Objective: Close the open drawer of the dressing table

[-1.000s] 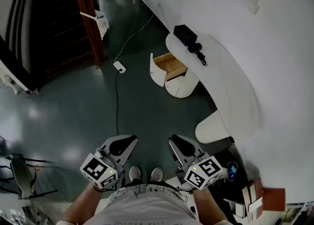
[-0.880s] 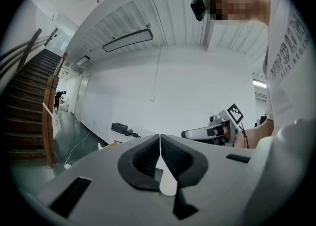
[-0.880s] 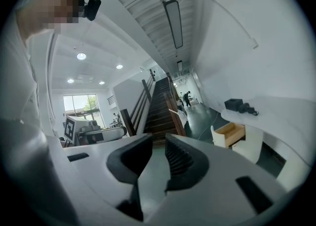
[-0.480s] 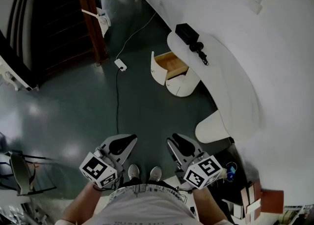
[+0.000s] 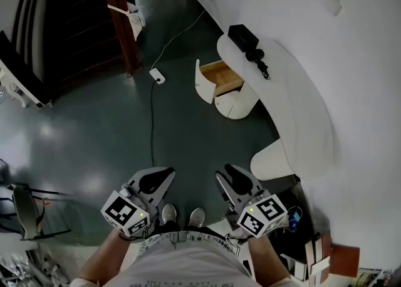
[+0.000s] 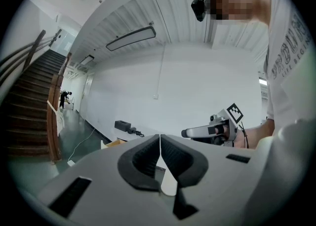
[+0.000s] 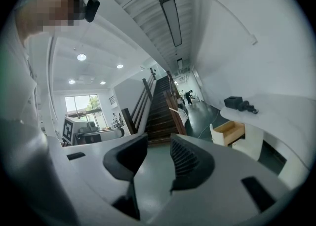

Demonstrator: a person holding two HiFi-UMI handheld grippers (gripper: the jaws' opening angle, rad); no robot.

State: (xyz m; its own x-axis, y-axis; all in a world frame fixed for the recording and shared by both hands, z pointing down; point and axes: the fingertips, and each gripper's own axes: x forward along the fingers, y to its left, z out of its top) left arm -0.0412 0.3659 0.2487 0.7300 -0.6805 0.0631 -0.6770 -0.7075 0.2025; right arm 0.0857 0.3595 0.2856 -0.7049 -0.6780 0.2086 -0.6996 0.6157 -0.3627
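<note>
Right claw (image 7: 158, 147) opening, empty; left claw (image 6: 159, 142) closed

Glossy dark floor (image 5: 94, 129), matt white dressing table (image 5: 301, 104), bare wood inside its drawer (image 5: 227, 76).

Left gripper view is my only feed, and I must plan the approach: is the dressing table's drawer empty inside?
Observer: From the head view, the drawer stands pulled out of the dressing table, and its wooden inside looks empty.
Operator: Is the right claw free?
Observer: The right claw is opening, with nothing between its jaws.
Operator: Anything on the floor in the way?
Observer: A thin cable runs along the floor from near the drawer toward the person's shoes.
</note>
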